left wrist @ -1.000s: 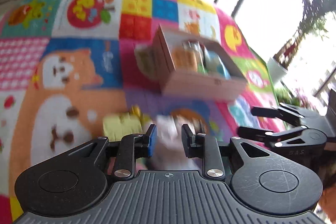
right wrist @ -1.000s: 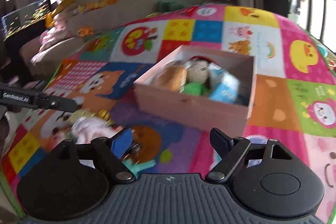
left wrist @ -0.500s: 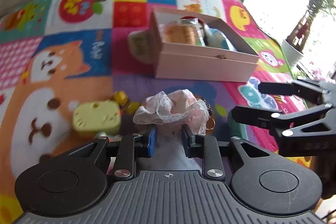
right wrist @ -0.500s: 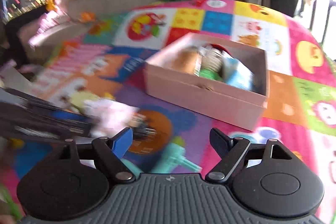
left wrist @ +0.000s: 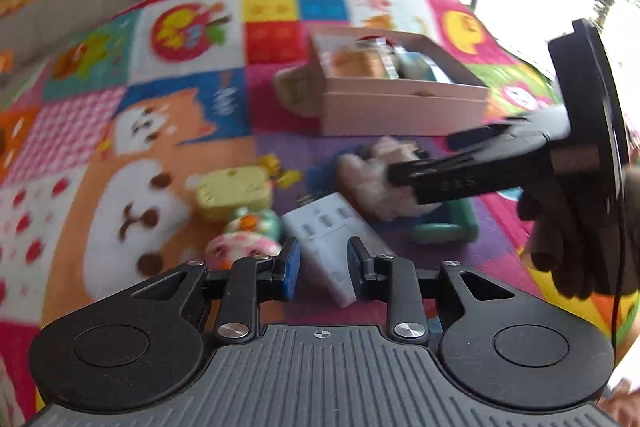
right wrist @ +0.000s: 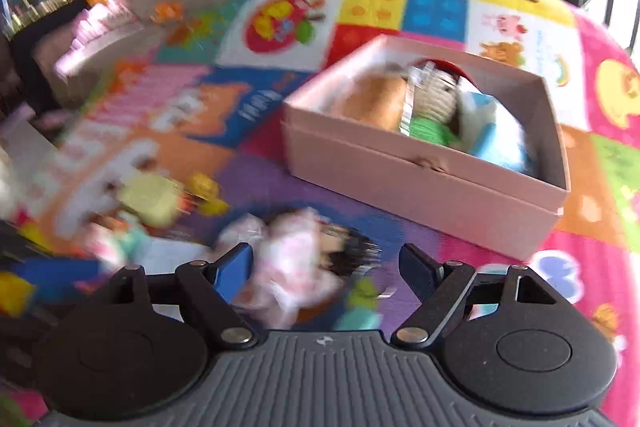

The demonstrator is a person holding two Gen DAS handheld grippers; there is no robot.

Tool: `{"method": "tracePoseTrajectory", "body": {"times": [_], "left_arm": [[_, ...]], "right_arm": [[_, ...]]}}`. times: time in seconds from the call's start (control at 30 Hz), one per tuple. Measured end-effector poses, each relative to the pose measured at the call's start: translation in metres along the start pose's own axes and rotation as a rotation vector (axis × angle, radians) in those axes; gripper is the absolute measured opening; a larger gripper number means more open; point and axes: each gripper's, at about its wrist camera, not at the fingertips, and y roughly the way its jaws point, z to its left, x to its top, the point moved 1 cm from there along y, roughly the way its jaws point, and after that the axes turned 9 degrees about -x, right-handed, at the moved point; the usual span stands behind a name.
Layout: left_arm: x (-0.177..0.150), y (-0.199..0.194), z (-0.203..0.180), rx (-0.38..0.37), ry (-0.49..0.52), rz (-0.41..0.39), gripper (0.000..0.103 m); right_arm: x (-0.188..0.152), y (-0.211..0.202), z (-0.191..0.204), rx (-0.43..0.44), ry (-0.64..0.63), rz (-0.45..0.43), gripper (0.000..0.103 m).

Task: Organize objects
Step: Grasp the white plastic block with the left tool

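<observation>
**Reaching for the lace bundle**

Right gripper (right wrist: pixel 326 269) jaws wide, nothing held, poised over pink-white lace bundle (right wrist: pixel 288 267) lying on play mat (right wrist: pixel 600 247), near the open pink box (right wrist: pixel 420 183). Frame blurred; contact uncertain. Next: lower, straddle, close, carry to box. Left gripper (left wrist: pixel 323 269) jaws narrow, empty, above white block (left wrist: pixel 332 235).

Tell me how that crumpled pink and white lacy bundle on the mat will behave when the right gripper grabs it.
The lacy bundle looks like bunched fabric, so it will probably squash and flop rather than hold its shape. It seems light, so it may slide on the mat if nudged. The right gripper stands open around it; loose folds might trail out.
</observation>
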Motion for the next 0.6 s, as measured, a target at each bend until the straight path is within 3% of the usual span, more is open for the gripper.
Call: {"method": "tracePoseTrajectory", "body": {"times": [0.1,0.2,0.3,0.43,0.6], "left_arm": [[0.001,0.011,0.014,-0.020,-0.109,0.049,0.030],[0.005,0.025,0.022,-0.094,-0.231,0.063,0.030],[0.016,0.042,0.023,-0.128,-0.292,0.060,0.032],[0.029,0.062,0.005,-0.131,-0.229,0.060,0.036],[0.038,0.077,-0.034,-0.144,-0.028,0.082,0.037]], "right_arm": [[-0.009,0.002,-0.008,-0.109,-0.009,-0.018,0.081],[-0.019,-0.007,-0.029,-0.115,0.053,-0.017,0.081],[-0.031,-0.021,-0.047,-0.115,0.105,-0.025,0.081],[-0.048,-0.035,-0.064,-0.148,0.150,-0.032,0.083],[-0.063,-0.048,-0.072,-0.146,0.183,-0.054,0.087]]}}
